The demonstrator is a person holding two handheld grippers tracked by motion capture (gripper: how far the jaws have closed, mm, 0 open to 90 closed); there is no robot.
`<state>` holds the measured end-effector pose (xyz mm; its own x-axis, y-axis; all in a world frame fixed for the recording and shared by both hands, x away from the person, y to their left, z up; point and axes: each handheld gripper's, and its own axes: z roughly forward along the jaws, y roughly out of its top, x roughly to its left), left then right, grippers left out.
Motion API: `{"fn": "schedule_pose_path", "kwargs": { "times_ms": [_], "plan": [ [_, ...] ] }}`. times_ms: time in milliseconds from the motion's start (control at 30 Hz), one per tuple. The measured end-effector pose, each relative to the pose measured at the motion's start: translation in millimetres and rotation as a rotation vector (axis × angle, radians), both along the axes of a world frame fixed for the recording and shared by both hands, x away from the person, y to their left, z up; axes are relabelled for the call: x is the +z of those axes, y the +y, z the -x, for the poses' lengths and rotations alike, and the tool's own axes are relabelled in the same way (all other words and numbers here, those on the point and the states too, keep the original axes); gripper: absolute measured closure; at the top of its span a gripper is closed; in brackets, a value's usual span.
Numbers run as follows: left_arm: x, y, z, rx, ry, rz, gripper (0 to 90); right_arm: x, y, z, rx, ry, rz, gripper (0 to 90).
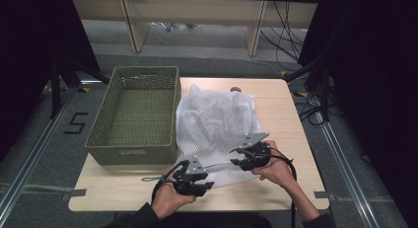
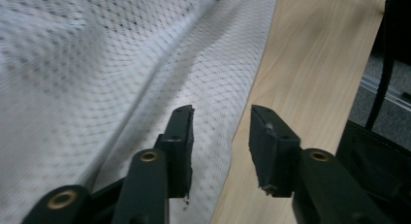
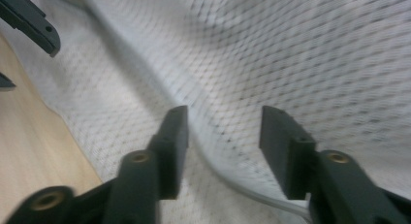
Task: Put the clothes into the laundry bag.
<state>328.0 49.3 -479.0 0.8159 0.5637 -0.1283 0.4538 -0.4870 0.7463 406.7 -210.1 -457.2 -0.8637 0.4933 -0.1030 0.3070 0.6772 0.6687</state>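
White mesh cloth [image 1: 217, 124] is the thing both hands are working at, spread crumpled over the middle of the wooden table [image 1: 291, 139], its left edge running along the basket and its near edge reaching down between the two grippers. That table is the biggest thing out here, pale wood, sitting on a grey floor with metal rails on either side. On its left side sits the green woven basket [image 1: 135, 114], long and rectangular, just beside the cloth and standing as a wall along the cloth's left. Nothing visible inside the basket from up high.

Now the hands. The left gripper [image 2: 220, 141] sits low at the near edge of the table, jaws parted to a medium gap, straddling the hem of the cloth: one jaw over the mesh, the other over bare wood, nothing pinched between them. The right gripper [image 3: 223, 136] is a little farther in, over the cloth itself, jaws spread apart too, with a raised fold or seam of the mesh running between them; I cannot tell whether the pads touch it.

A small brown round thing [image 1: 235, 89] peeks out at the far edge of the cloth, too small to make out. A thin looped cord [image 1: 150, 178] lies on the wood by the left gripper. Beyond the table, shelf legs and tangled cables are in shadow.
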Motion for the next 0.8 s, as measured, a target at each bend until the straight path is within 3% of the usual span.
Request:
{"fn": "schedule_pose_path", "kwargs": {
  "times_ms": [100,233,267,300,367,433,533,567,667,800],
  "plan": [
    [4.7,13.5,4.3,0.037,-0.005,0.009,52.4,11.7,-13.5,3.2,-0.063,-0.004,-0.073,45.7],
    [10.4,31.1,7.4,0.086,-0.025,0.015,46.8,18.4,-30.1,2.7,-0.137,-0.012,-0.14,42.3],
    [11.8,35.5,7.8,0.097,-0.026,0.034,45.6,19.0,-33.7,3.0,-0.168,-0.014,-0.149,41.5],
    [12.6,37.6,8.5,0.107,-0.025,0.046,44.4,19.1,-37.2,2.9,-0.187,-0.01,-0.154,40.9],
    [14.7,45.1,8.4,0.123,-0.043,0.027,41.8,18.2,-40.9,2.7,-0.212,-0.003,-0.165,40.1],
    [13.6,50.3,8.7,0.125,-0.042,0.047,40.7,17.4,-44.5,2.8,-0.226,-0.002,-0.168,39.5],
    [11.6,57.6,8.9,0.123,-0.048,0.041,38.7,16.1,-47.7,4.5,-0.235,-0.012,-0.178,38.7],
    [11.5,61.0,8.7,0.124,-0.06,0.02,37.9,16.2,-48.7,6.5,-0.256,-0.01,-0.179,38.3],
    [11.1,68.6,9.5,0.13,-0.073,0.035,34.5,15.7,-52.2,11.0,-0.263,-0.023,-0.184,37.6],
    [9.5,76.6,11.6,0.154,-0.07,0.095,29.3,12.7,-55.3,19.2,-0.279,-0.017,-0.199,36.8]
  ]
}}
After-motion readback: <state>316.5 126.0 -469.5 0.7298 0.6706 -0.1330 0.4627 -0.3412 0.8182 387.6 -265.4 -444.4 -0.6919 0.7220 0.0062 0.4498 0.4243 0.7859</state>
